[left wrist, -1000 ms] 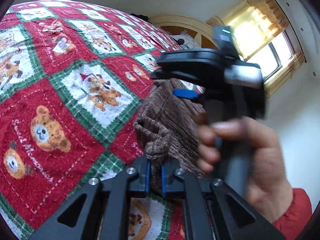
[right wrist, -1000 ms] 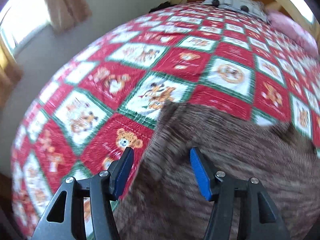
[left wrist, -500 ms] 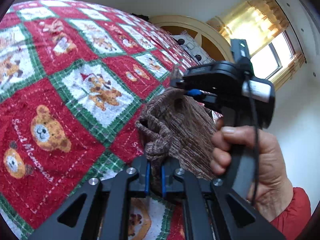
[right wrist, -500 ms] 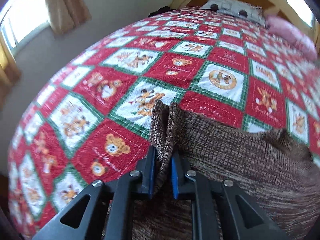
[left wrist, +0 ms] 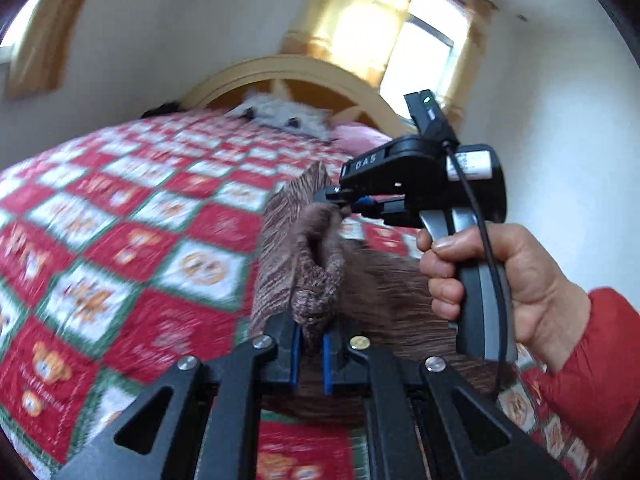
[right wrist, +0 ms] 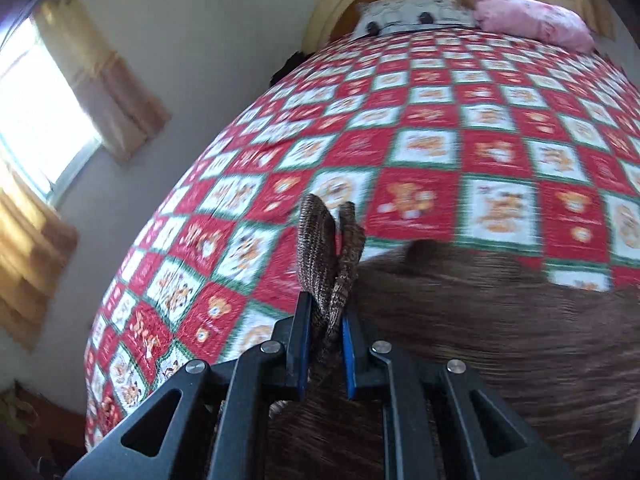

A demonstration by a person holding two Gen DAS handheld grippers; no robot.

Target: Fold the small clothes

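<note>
Over the near edge of the bed (left wrist: 132,248), I have the brown knit (left wrist: 304,256) pinched at two points and lifted off the quilt. My left hand-held gripper (left wrist: 310,354) is clamped down tight on a bunched corner of it; the fabric wads up between the blue pads and stands above them in a lump. I hold it that way, I judge, so the edge stays fixed while the other end is carried.

Further right in the left wrist view, my right hand (left wrist: 516,280), in a red sleeve, grips the handle of the right hand-held gripper (left wrist: 352,202), whose tip bites a second bit of the same edge. The right wrist view shows it closer: the jaws have just closed on a folded strip of the knit (right wrist: 328,272), which pokes up past the pads, and they are nearly shut on it.

Between the two grips the cloth hangs slack, its bulk trailing low toward the near right corner of the bed. With both corners of one edge held, I think the step in hand is raising that edge to carry it over the rest for a fold. The views are blurred, so I cannot tell how much still rests on the quilt.
</note>
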